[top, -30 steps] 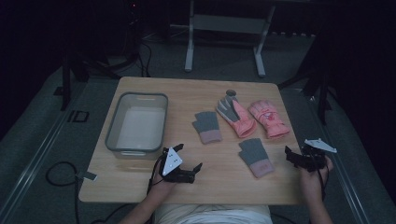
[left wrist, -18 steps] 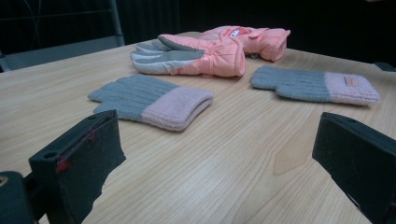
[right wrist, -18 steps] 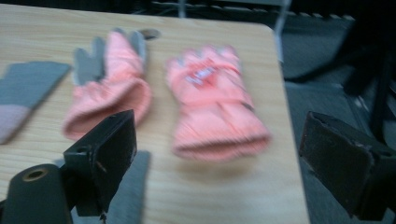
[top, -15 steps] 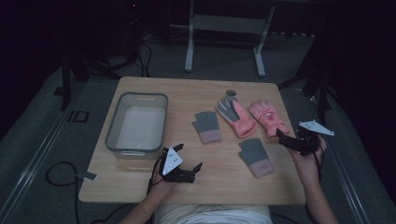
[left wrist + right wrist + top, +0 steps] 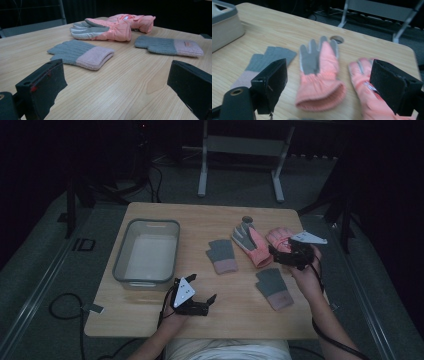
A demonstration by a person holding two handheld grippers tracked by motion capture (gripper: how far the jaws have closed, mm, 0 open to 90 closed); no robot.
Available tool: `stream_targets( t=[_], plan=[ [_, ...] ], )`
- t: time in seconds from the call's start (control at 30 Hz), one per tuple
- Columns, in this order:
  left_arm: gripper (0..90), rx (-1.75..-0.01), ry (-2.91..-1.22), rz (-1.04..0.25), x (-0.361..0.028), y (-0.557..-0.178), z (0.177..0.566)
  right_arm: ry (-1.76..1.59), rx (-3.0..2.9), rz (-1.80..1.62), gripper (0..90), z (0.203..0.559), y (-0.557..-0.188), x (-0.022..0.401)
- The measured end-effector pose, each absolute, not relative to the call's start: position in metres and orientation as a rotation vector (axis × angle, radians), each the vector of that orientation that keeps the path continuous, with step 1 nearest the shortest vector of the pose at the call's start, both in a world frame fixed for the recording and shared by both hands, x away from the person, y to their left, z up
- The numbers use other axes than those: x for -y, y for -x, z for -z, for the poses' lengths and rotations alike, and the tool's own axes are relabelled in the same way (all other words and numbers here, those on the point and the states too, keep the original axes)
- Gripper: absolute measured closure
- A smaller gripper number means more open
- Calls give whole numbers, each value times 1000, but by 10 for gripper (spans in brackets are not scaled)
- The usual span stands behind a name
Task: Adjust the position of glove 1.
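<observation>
Two pink ski gloves lie side by side at the table's far right, one palm up, the other right of it. A grey and pink knit mitten lies mid-table, and a second one nearer the front. My right gripper hovers open just above the pink gloves' cuffs, holding nothing. Near the front edge my left gripper rests wide open, pointed at the mittens, with bare wood between its jaws.
A clear rectangular bin stands at the table's left, with nothing in it that I can see. A round cable hole sits beyond the gloves. A metal frame stands on the floor behind the table.
My right gripper has travelled from the table's right edge forward and left to above the pink gloves. The left gripper has stayed put.
</observation>
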State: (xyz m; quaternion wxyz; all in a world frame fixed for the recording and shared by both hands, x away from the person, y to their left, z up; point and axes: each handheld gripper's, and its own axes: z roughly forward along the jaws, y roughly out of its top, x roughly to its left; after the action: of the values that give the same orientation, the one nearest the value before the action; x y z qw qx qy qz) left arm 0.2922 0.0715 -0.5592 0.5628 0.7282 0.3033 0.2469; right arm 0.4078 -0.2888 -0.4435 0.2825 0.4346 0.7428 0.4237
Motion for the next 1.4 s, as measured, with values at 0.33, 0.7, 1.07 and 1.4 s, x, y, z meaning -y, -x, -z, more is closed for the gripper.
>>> stream_targets(
  t=[0.33,0.7,1.07,1.4],
  plan=[
    [10,-714,-1713,-577,-72,-292,559,-1040,-2139,-1196,261,454,-434,236],
    [10,-706,-1714,-572,-72,-292,559,-871,-2294,-1159,448,481,-457,179],
    [10,-705,-1711,-568,-72,-292,559,-877,-2459,-1028,514,517,-488,147],
    [10,-697,-1715,-572,-71,-292,559,-857,-2506,-961,552,536,-498,139]
  ],
)
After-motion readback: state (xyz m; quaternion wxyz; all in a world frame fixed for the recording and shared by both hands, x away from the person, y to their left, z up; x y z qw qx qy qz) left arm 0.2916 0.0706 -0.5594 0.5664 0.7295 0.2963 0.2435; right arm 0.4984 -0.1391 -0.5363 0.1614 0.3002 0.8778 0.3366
